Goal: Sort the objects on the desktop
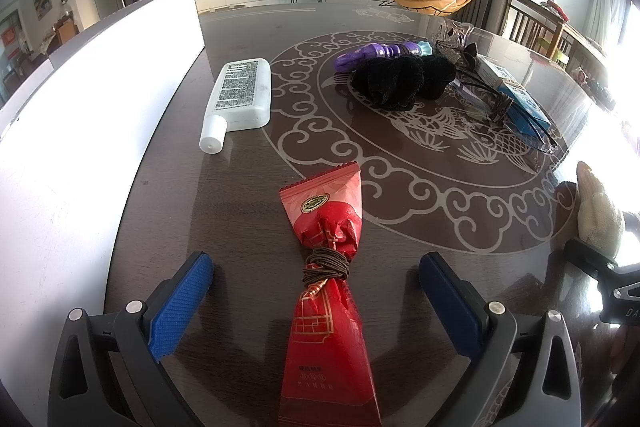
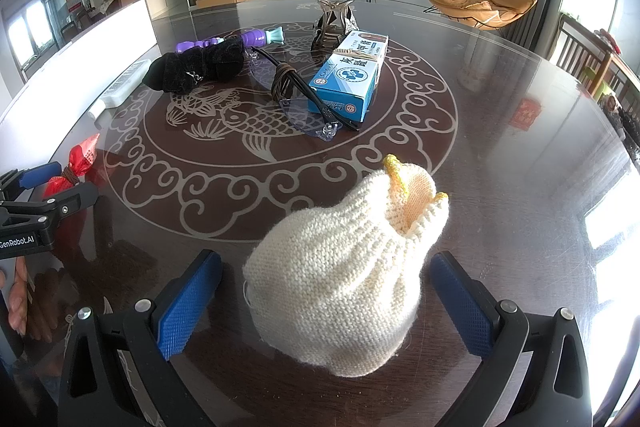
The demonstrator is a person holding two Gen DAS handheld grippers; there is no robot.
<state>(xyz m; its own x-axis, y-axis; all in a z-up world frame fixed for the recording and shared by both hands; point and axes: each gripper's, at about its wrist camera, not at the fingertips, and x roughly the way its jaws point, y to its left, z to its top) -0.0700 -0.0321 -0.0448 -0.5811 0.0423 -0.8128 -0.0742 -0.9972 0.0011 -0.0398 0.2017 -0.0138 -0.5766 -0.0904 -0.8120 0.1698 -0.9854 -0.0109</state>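
A red snack packet [image 1: 328, 291] tied at its waist with a brown hair band lies on the dark table between the blue pads of my left gripper [image 1: 316, 267], which stands open around it without touching. A cream knitted pouch [image 2: 340, 267] with a yellow trim lies between the pads of my right gripper [image 2: 326, 263], also open. Farther out lie a white bottle [image 1: 240, 95], a black cloth bundle [image 2: 196, 67], a purple toy [image 2: 236, 39], glasses [image 2: 308, 99] wound with a brown band, and a blue medicine box [image 2: 352, 75]. The red packet [image 2: 78, 167] and left gripper [image 2: 48, 187] show in the right wrist view.
A white box [image 1: 100, 99] with tall walls stands along the table's left side. A clear hair claw [image 2: 334, 15] sits behind the medicine box. The knitted pouch [image 1: 598, 211] shows at the right edge of the left wrist view. A hand [image 2: 16, 295] holds the left gripper's handle.
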